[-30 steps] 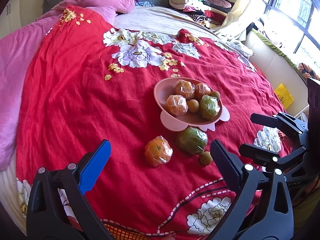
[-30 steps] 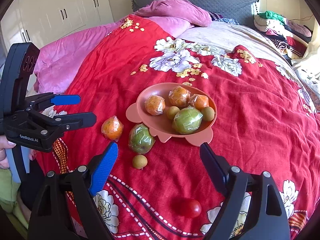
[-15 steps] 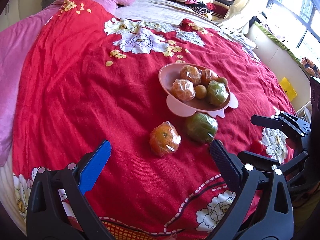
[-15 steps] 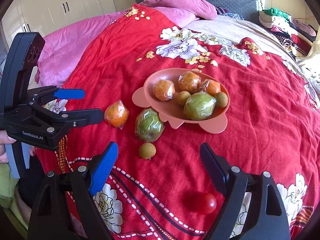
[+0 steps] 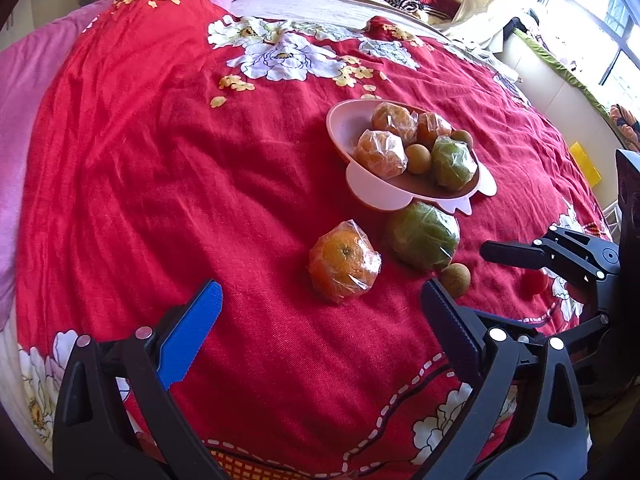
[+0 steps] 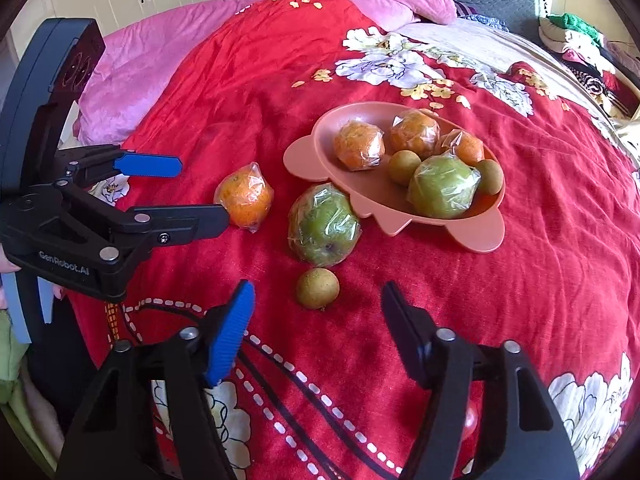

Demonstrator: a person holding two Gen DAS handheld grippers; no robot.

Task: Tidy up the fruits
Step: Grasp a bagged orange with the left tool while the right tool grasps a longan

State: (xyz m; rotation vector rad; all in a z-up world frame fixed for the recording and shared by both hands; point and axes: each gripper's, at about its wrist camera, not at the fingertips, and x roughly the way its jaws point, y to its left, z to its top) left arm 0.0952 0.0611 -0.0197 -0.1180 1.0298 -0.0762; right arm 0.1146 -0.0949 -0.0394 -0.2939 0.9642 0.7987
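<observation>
On red bed quilt (image 6: 560, 248), pink bowl (image 6: 320, 128) as landmark: holds three wrapped oranges, one wrapped green fruit, two small brown fruits. Loose, just in front of bowl: wrapped green fruit (image 6: 325, 225) touching bowl's front lip; wrapped orange (image 6: 245, 194) to its left, slightly apart; small brown fruit (image 6: 317, 288) nearer camera; red tomato (image 5: 536, 281) off to bowl's right-front, half hidden behind right claw in left view. Left claw (image 5: 320, 312) spread wide, holding nothing, lined up on wrapped orange. Right claw (image 6: 318, 320) also spread, empty, straddling line to small brown fruit. Risks, as judgement: plastic wrap slick & crinkly, so fingers may pinch film only and fruit drops out; soft quilt gives under pressure, round fruit could roll off; nudging green fruit could tip the bowl, already sitting tilted; both claws close together, possible clash. Legible writing: "GenRobot.AI" on left claw body, seen from right view; nothing else readable.
</observation>
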